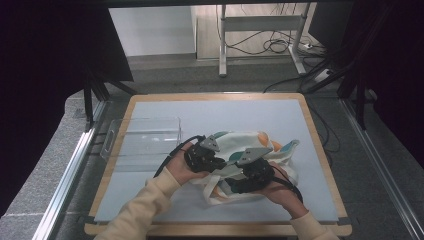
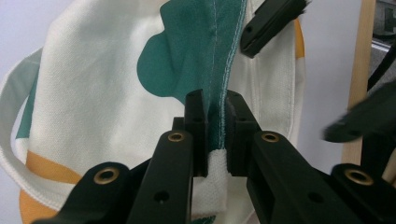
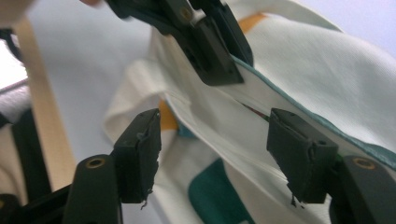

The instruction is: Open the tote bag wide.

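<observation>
While the right gripper point(image 3: 214, 156) holds its jaws wide with nothing pinched, a raised fold of the cloth bag point(image 1: 250, 150) runs slantwise between them, so this hand is placed to close on it. Just beyond, the left gripper point(image 2: 215, 116) is clamped on the bag's green seam. Both hands are low over the board's point(image 1: 165, 107) near edge; the bag spreads toward its right side.
</observation>
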Demonstrator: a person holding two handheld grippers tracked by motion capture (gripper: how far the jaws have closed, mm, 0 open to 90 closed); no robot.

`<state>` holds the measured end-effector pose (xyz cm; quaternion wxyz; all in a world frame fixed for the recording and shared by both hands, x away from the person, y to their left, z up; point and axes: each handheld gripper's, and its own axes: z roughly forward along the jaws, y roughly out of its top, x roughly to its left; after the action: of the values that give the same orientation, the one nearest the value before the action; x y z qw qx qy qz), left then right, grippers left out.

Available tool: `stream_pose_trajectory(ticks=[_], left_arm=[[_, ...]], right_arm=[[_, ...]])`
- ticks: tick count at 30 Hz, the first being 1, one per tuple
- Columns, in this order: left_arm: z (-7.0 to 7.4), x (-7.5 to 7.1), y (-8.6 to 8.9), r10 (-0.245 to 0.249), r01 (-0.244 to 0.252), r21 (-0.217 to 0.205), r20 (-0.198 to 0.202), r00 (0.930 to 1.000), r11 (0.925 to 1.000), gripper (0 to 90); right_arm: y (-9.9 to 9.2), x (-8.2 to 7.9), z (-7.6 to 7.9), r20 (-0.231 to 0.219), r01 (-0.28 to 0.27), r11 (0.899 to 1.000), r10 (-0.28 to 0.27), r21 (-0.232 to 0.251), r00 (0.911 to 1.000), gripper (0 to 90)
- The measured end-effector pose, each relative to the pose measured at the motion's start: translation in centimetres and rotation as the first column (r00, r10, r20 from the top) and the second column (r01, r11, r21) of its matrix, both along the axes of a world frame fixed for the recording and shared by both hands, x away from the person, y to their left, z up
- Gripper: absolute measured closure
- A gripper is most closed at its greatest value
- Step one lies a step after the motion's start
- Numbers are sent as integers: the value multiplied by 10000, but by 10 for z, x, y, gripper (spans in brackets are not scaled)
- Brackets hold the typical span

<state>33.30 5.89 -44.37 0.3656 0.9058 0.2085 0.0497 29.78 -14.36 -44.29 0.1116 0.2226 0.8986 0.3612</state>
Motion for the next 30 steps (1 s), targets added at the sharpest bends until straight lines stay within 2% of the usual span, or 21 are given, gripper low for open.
stream_pose_trajectory(ticks=[4,5,7,9,12,13,14,15,16,20,23,30], left_arm=[[0,0,1,53,-53,-43,8,10000,10000,828],[0,0,1,49,-49,-67,16,10000,10000,828],[0,0,1,56,-56,-74,8,10000,10000,828],[-1,0,1,46,-46,-79,-15,10000,10000,827],[-1,1,1,42,-42,-57,-20,10000,10000,828],[-1,1,2,49,-49,-64,-18,10000,10000,828],[-1,1,2,88,-88,-104,15,10000,9999,829],[-1,1,2,129,-128,-135,20,9999,9998,829],[-1,1,2,129,-128,-135,20,9999,9998,830],[0,2,3,167,-166,-111,70,9998,9998,832],[1,4,4,383,-379,-247,168,9991,9990,836],[5,10,7,734,-721,-462,270,9969,9963,841]], right_arm=[[-1,2,-5,67,107,9994,-105,-315,9999,385],[-2,3,-8,206,235,9978,-223,-624,9995,402],[-3,4,-10,253,320,9964,-300,-788,9992,418],[-3,4,-10,271,338,9963,-317,-794,9991,429],[-3,4,-12,296,321,9955,-296,-892,9991,493],[-3,4,-12,265,305,9958,-283,-865,9992,524],[-3,4,-12,186,198,9960,-182,-868,9997,604],[-3,4,-12,82,196,9964,-190,-825,9998,643],[-3,4,-12,82,196,9964,-190,-825,9998,643],[-4,5,-13,-192,242,9958,-260,-881,9995,787],[-6,6,-15,-385,286,9962,-318,-818,9988,840],[-7,1,-15,-437,169,9975,-199,-684,9988,859]])
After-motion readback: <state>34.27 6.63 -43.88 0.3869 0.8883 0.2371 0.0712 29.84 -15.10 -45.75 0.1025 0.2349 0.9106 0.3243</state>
